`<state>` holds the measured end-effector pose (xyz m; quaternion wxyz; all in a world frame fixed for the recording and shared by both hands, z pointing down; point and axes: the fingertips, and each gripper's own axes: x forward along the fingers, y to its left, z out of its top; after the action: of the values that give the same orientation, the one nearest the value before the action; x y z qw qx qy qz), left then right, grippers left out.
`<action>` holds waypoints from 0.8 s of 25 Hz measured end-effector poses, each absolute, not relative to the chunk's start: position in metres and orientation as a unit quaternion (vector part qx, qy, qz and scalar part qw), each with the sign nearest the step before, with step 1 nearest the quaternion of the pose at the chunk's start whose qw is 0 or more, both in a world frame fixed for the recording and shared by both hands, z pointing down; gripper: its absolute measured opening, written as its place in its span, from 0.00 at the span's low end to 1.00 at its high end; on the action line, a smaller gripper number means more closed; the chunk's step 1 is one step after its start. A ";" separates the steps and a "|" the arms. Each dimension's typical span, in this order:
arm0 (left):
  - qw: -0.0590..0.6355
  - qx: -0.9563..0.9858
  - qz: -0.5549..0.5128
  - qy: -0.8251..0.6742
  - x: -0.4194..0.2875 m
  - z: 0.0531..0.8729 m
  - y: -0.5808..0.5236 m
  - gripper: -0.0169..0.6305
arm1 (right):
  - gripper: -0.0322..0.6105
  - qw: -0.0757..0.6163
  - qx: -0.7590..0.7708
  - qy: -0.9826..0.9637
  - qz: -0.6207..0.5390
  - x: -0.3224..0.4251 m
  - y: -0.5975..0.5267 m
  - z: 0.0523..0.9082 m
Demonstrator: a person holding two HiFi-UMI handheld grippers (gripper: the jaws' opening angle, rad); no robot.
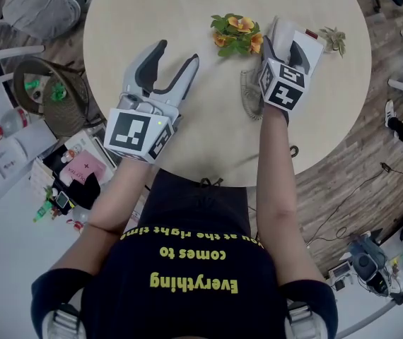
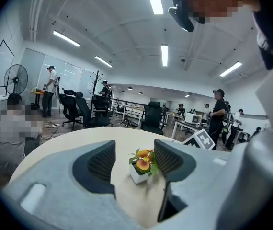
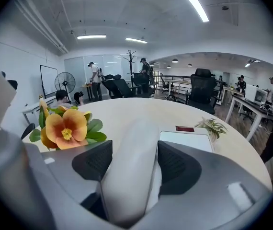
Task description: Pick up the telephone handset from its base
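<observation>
The left claw (image 1: 177,54) is held spread over the tabletop (image 1: 187,6) at eleven o'clock, with nothing gripped. Farther out, at one o'clock, the right claw (image 3: 132,162) is pressed onto the handset (image 3: 131,186) at its narrow middle. The handset is seen along the left side of the base (image 1: 313,48); whether it is lifted cannot be told. The flowers (image 1: 237,34) are set just beside, at twelve o'clock. The handset is judged light, stiff and smooth, so slipping is possible. The middle is the best hold. Drag from what looks like a coiled cord (image 1: 249,90) is to be expected.

I see a round pale wooden table (image 1: 152,20) carrying 1 white pot of orange flowers (image 1: 237,34), 1 small spiky green plant (image 1: 333,39) near its far edge.
</observation>
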<state>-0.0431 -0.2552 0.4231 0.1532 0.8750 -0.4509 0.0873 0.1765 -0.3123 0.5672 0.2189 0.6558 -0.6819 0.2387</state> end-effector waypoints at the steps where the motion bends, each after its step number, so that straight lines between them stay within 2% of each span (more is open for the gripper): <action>1: 0.154 0.875 0.087 -0.452 -0.044 0.423 -0.255 0.42 | 0.53 0.222 0.656 -0.681 0.239 0.176 -0.314 0.568; 7: 0.157 0.872 0.090 -0.454 -0.050 0.427 -0.254 0.42 | 0.52 0.230 0.663 -0.670 0.242 0.179 -0.319 0.572; 20: 0.153 0.873 0.084 -0.456 -0.054 0.421 -0.251 0.42 | 0.43 0.172 0.660 -0.679 0.272 0.184 -0.311 0.559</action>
<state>-0.0544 -0.2505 0.4207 0.1532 0.8725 -0.4562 0.0842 0.1841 -0.3106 0.5586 0.1724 0.6598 -0.6789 0.2721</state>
